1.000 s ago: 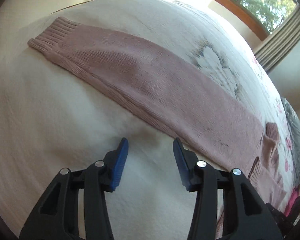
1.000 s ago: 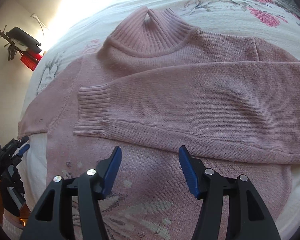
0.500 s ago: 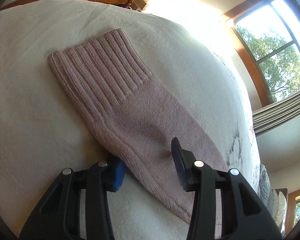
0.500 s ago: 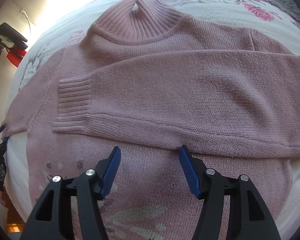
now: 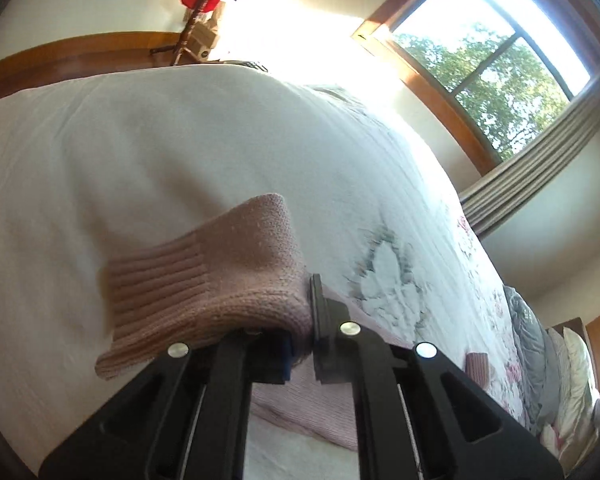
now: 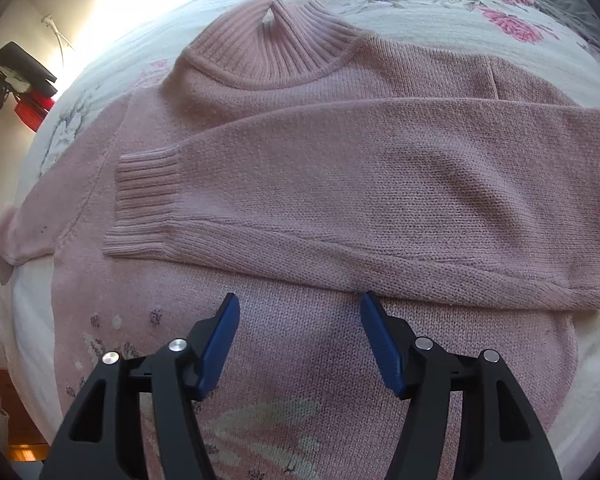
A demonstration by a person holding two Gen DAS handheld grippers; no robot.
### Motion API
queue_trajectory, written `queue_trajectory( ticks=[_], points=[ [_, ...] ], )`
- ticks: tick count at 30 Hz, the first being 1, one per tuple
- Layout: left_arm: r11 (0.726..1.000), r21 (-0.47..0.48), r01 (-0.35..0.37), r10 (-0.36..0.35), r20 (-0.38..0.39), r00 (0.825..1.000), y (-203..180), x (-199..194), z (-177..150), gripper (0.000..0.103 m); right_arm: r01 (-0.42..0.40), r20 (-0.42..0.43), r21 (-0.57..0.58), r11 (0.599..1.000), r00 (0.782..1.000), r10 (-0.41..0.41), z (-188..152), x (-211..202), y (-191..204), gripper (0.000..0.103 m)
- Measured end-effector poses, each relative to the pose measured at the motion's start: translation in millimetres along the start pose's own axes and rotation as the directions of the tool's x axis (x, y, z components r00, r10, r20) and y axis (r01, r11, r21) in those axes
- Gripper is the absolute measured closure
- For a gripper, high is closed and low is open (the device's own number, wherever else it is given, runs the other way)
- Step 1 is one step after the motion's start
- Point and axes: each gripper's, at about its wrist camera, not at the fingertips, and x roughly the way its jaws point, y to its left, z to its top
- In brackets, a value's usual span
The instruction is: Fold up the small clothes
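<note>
My left tool [image 5: 300, 344] is pinched on the cuff [image 5: 160, 292] of the free sleeve, lifted off the bed [image 5: 140, 152] so I can carry it across. My right tool [image 6: 298, 332] hangs wide over the pink sweater [image 6: 300, 360], ready to steady the body where the other sleeve [image 6: 360, 200] lies folded.

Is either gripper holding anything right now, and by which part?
The left gripper is shut on the pink knitted sweater's outstretched sleeve, gripping near its ribbed cuff. The right gripper is open over the sweater body, holding nothing.
</note>
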Motion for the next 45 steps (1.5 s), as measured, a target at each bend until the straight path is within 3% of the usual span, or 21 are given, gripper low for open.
queue_trajectory(
  ticks=[6,13,15,19,24,27,31,34,37,39,40,42,45],
  points=[
    [0.977,0.154,0.151,-0.134,-0.114,0.984,-98,13,-52,0.098,0.002,0.010,0.009,1.000,1.000,-0.002,-6,-13,-17,0.040],
    [0.919,0.268,0.289,-0.219,-0.263,0.940,-192,49,-134,0.097,-0.003,0.019,0.041,0.999,1.000,0.002,-9,-21,-42,0.040],
    [0.910,0.273,0.311,-0.226,-0.304,0.926,-181,47,-161,0.097,-0.007,0.023,0.044,0.999,1.000,0.006,-8,-22,-46,0.040],
    [0.910,0.301,0.284,-0.166,-0.364,0.917,-185,80,-201,0.094,-0.005,0.023,0.042,0.999,1.000,0.004,-10,-24,-54,0.040],
    [0.919,0.313,0.238,-0.088,-0.427,0.900,-164,105,-223,0.084,-0.007,0.015,0.046,0.999,1.000,0.006,-12,-21,-53,0.039],
    [0.913,0.318,0.256,-0.094,-0.447,0.890,-156,97,-229,0.080,-0.005,0.017,0.044,0.999,1.000,0.004,-11,-21,-49,0.039],
    [0.893,0.335,0.302,-0.115,-0.479,0.871,-150,63,-228,0.062,-0.085,0.011,0.066,0.994,0.996,0.084,0,-19,-34,0.039],
    [0.886,0.358,0.296,-0.117,-0.446,0.888,-134,30,-208,0.054,-0.120,0.019,0.021,0.992,0.993,0.120,9,-22,-10,0.039],
    [0.888,0.404,0.220,-0.088,-0.322,0.943,-118,7,-168,0.034,-0.191,0.017,-0.023,0.981,0.981,0.191,25,-18,24,0.039],
    [0.874,0.467,0.131,-0.014,-0.247,0.969,-115,10,-144,0.033,-0.244,0.002,-0.043,0.969,0.970,0.244,35,-11,49,0.039],
    [0.864,0.499,0.068,0.051,-0.221,0.974,-114,18,-135,0.035,-0.273,-0.007,-0.050,0.961,0.962,0.273,40,-7,62,0.039],
    [0.854,0.520,0.004,0.113,-0.194,0.974,-111,33,-120,0.036,-0.323,-0.022,-0.060,0.944,0.946,0.322,47,3,85,0.039],
    [0.859,0.512,-0.029,0.180,-0.247,0.952,-99,63,-114,0.037,-0.405,-0.063,-0.024,0.914,0.913,0.403,58,22,109,0.039]
  ],
)
